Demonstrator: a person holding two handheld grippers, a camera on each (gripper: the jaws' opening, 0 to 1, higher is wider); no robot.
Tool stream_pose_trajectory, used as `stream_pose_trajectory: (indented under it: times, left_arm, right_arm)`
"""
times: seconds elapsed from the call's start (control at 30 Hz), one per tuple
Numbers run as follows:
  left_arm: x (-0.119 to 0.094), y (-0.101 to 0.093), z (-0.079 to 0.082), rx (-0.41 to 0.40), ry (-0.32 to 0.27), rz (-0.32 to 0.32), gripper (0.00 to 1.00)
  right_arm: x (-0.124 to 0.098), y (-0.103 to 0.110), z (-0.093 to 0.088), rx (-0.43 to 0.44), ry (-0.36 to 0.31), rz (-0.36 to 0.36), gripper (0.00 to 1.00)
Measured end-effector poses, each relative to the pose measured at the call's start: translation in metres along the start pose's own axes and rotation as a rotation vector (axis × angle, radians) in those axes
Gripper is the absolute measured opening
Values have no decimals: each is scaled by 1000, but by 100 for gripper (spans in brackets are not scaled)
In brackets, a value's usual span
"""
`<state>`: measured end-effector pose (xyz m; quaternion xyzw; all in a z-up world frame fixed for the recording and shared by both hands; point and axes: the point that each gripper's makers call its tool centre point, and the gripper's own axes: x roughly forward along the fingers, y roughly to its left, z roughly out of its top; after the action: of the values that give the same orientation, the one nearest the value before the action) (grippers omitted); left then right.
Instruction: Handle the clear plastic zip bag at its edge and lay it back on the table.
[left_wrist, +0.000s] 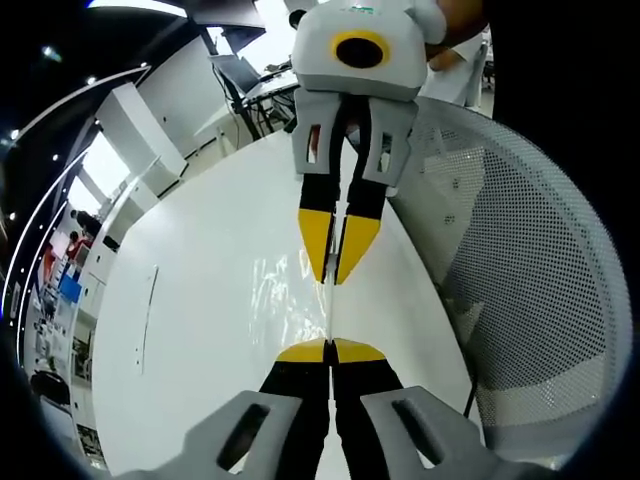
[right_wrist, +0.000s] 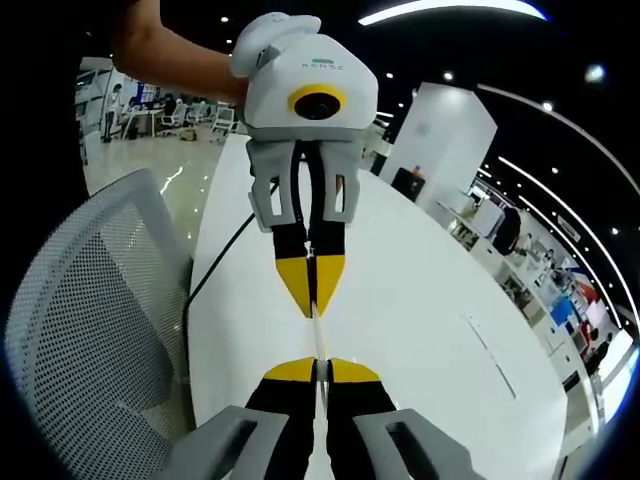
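The clear plastic zip bag (left_wrist: 323, 312) hangs stretched between my two grippers above the white table (left_wrist: 190, 300), seen nearly edge-on as a thin glinting sheet. My left gripper (left_wrist: 330, 352) is shut on its near edge, yellow tips pressed together. Facing it, my right gripper (left_wrist: 335, 278) is shut on the opposite edge. In the right gripper view the bag (right_wrist: 318, 338) is a thin line running from my right gripper (right_wrist: 315, 372) to the left gripper (right_wrist: 312, 305), both pinched on it.
A white mesh chair (left_wrist: 530, 270) (right_wrist: 90, 310) stands against the table's (right_wrist: 430, 300) long edge. A black cable (right_wrist: 215, 270) trails over that edge. A person's arm (right_wrist: 170, 60) holds the opposite gripper. Office desks and chairs lie beyond.
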<state>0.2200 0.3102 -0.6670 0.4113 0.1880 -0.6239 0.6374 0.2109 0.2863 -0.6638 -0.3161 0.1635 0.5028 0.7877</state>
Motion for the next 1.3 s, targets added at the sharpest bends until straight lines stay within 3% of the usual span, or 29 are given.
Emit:
stream_pose_trajectory:
  times: [1.3]
  left_arm:
    - [-2, -1, -3, -14, -2, 1, 0]
  right_arm:
    - [-5, 1, -4, 5, -3, -3, 0]
